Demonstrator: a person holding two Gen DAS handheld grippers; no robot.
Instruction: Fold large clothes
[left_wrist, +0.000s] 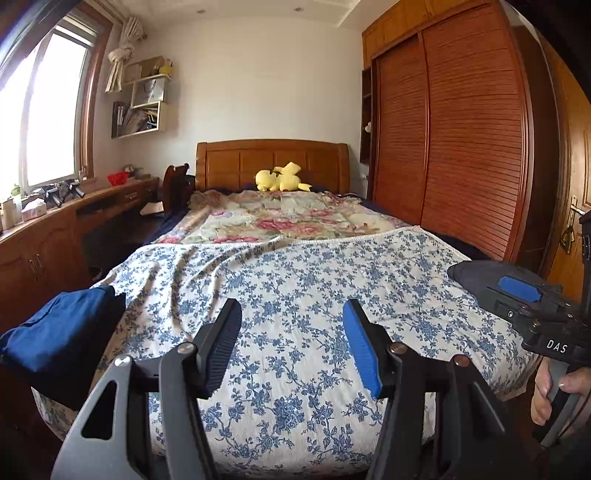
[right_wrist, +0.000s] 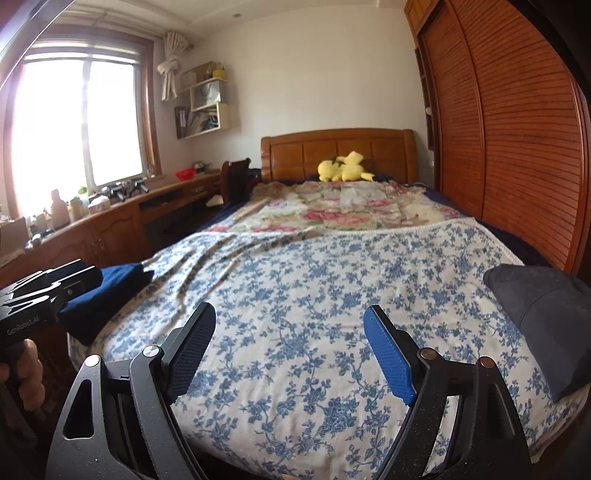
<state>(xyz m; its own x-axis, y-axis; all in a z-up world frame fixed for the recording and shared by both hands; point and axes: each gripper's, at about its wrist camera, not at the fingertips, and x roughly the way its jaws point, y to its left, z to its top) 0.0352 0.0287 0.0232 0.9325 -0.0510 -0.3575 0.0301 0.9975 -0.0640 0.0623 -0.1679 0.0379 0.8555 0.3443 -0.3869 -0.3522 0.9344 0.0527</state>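
Note:
A folded navy blue garment (left_wrist: 55, 325) lies at the left edge of the bed, also in the right wrist view (right_wrist: 110, 291). A folded dark grey garment (right_wrist: 543, 314) lies at the bed's right edge. My left gripper (left_wrist: 291, 310) hovers over the near end of the blue-flowered bedspread (left_wrist: 295, 266), open with nothing between its fingers. My right gripper (right_wrist: 290, 314) hangs beside it, open wider and empty too. In the left wrist view one of the right gripper's fingers (left_wrist: 517, 288) covers part of the grey garment (left_wrist: 476, 271). Neither gripper touches a garment.
Past the bedspread lies a pink-flowered quilt (left_wrist: 280, 218), with a yellow plush toy (left_wrist: 282, 177) at the wooden headboard. A slatted wardrobe (left_wrist: 450, 140) runs along the right of the bed, and a cluttered wooden desk (right_wrist: 110, 221) stands under the window on the left. A hand (left_wrist: 554, 391) holds the right gripper's handle.

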